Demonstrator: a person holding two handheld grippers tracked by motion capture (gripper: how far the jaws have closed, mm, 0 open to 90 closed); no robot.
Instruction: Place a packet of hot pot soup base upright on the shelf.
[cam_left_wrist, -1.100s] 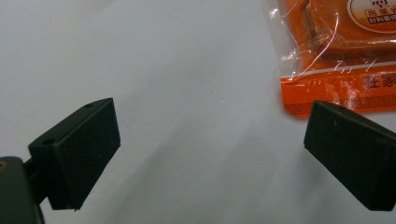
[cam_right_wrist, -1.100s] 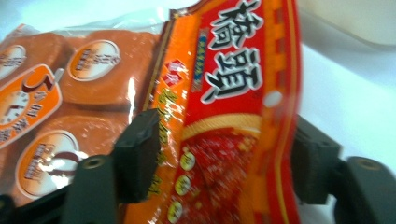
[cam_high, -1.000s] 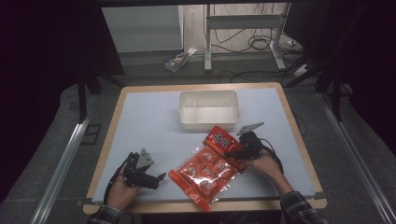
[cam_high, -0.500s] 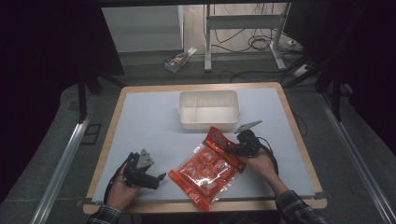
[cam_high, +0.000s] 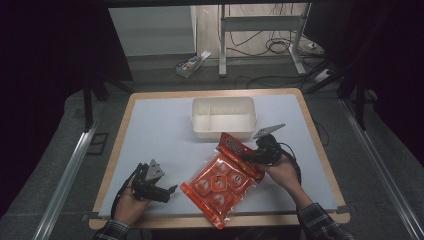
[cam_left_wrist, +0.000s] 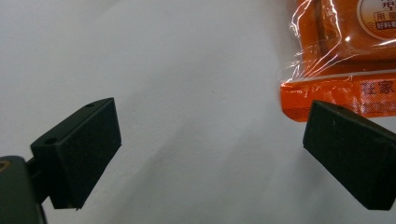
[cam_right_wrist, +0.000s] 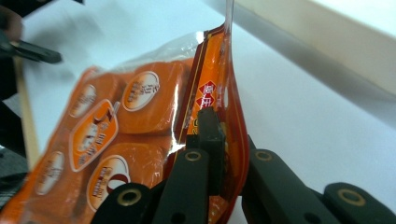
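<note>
A flat, glossy orange-red plastic packet of round individually wrapped snacks (cam_high: 222, 182) lies slantwise on the pale blue-grey table top (cam_high: 160, 130). Its long axis runs from the near edge of the table, where its bottom corner hangs over the wooden rim, up and away to the right, so that its printed header end points toward the white rectangular plastic tub (cam_high: 223, 117) at the far middle. That header end is lifted off the surface.

The right gripper (cam_high: 250, 156) has its two black jaws clamped together on the header strip. The right gripper view shows this close up: the packet (cam_right_wrist: 116, 135) is pinched edge-on between the pads, its clear seal standing upright, with the tub's wall (cam_right_wrist: 327, 37) across the upper right.

The left gripper (cam_high: 169, 189) rests low on the table near the left of the packet, apart from it. In the left gripper view its jaws stand wide apart with bare table between them, and the packet's sealed orange edge (cam_left_wrist: 345, 93) lies just beyond the right-hand jaw.
</note>
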